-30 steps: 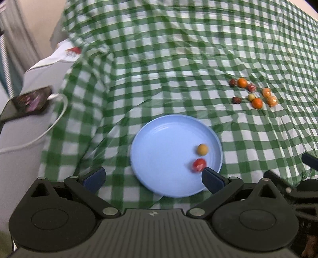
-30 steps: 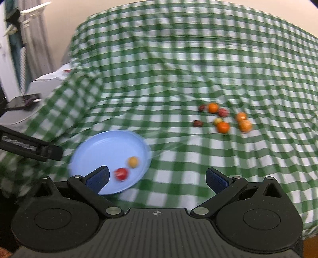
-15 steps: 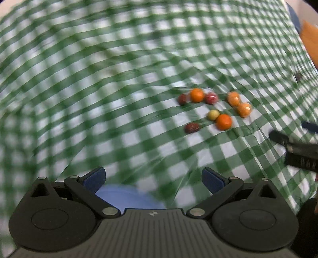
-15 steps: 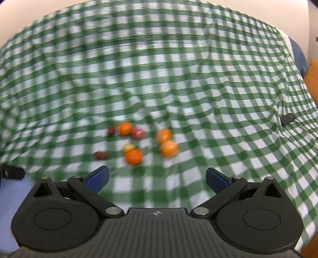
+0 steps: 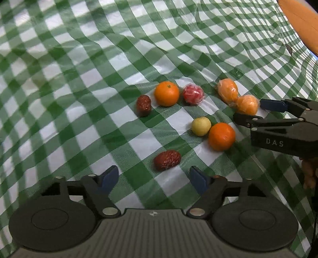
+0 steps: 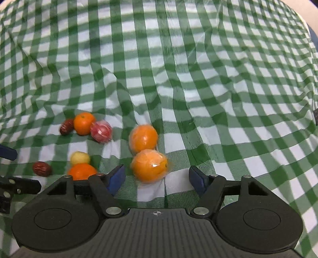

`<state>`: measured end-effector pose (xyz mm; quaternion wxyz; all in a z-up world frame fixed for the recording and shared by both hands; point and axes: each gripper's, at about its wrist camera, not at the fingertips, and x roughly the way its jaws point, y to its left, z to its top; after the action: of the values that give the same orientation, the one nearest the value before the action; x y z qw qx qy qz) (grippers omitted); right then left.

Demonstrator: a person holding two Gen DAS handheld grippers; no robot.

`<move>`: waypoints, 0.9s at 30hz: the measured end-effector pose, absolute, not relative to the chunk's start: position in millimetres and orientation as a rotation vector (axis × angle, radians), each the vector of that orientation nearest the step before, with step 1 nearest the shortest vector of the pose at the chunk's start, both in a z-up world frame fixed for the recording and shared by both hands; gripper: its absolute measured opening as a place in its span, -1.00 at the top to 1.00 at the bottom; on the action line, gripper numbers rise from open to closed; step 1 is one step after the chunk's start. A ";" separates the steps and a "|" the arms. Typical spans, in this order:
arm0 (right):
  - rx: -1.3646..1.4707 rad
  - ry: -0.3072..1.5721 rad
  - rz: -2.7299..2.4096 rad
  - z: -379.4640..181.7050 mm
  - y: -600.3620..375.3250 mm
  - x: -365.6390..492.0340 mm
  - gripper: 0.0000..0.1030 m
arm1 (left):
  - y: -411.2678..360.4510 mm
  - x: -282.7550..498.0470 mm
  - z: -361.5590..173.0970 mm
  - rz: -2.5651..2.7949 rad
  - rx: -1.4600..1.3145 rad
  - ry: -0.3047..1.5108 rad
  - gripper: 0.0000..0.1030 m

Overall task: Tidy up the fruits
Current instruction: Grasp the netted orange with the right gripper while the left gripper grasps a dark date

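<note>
Several small fruits lie on the green checked cloth. In the left wrist view my left gripper [image 5: 154, 178] is open, with a dark red date [image 5: 167, 159] lying just ahead between its fingers. Beyond are a yellow fruit [image 5: 201, 126], an orange [image 5: 221, 136], a second date [image 5: 143, 104], another orange [image 5: 167, 93], a wrapped red fruit [image 5: 193, 94] and two wrapped oranges [image 5: 227, 91]. My right gripper [image 5: 256, 111] reaches in from the right, open around the nearer wrapped orange [image 5: 247, 104]. In the right wrist view that wrapped orange [image 6: 149, 165] sits between the open fingers of the right gripper [image 6: 157, 176].
The checked cloth [image 6: 178, 69] is wrinkled and stretches far behind the fruits. An orange cushion [image 5: 300, 17] shows at the top right of the left wrist view. The left gripper's fingers [image 6: 8, 153] show at the left edge of the right wrist view.
Both grippers have swung away from the blue plate to the fruit cluster and moved in close. The plate has left both views. The right gripper now brackets a wrapped orange, the left a date.
</note>
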<state>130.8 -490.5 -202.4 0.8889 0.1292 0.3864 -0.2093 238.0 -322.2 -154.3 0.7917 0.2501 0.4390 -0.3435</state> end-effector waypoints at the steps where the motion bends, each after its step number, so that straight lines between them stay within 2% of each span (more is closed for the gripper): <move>1: 0.264 0.798 -0.430 -203.3 -488.4 130.8 -0.41 | -324.5 241.1 -158.2 -0.747 0.537 0.954 -0.42; 2: 0.261 0.786 -0.424 -205.3 -488.7 131.8 -0.40 | -325.4 243.0 -159.1 -0.756 0.528 0.959 -0.39; 3: 0.262 0.781 -0.416 -206.0 -488.7 132.0 -0.37 | -325.1 243.6 -158.0 -0.768 0.510 0.950 -0.15; 4: 0.264 0.772 -0.406 -203.5 -488.1 127.1 -0.03 | -326.0 243.2 -156.9 -0.786 0.504 0.935 0.25; 5: 0.266 0.768 -0.392 -202.7 -488.0 127.0 0.22 | -327.7 242.1 -156.1 -0.813 0.509 0.932 0.34; 13: 0.299 0.733 -0.444 -165.0 -480.5 106.1 0.23 | -303.8 214.9 -118.1 -0.799 0.460 0.866 0.35; 27: 0.292 0.659 -0.178 -51.8 -347.0 9.1 0.23 | -152.6 112.3 -10.3 -0.516 0.338 0.887 0.35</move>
<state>9.1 -347.0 -51.8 0.9319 0.1428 0.3220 -0.0872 112.3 -152.6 -10.3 0.8577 0.1608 0.4223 -0.2454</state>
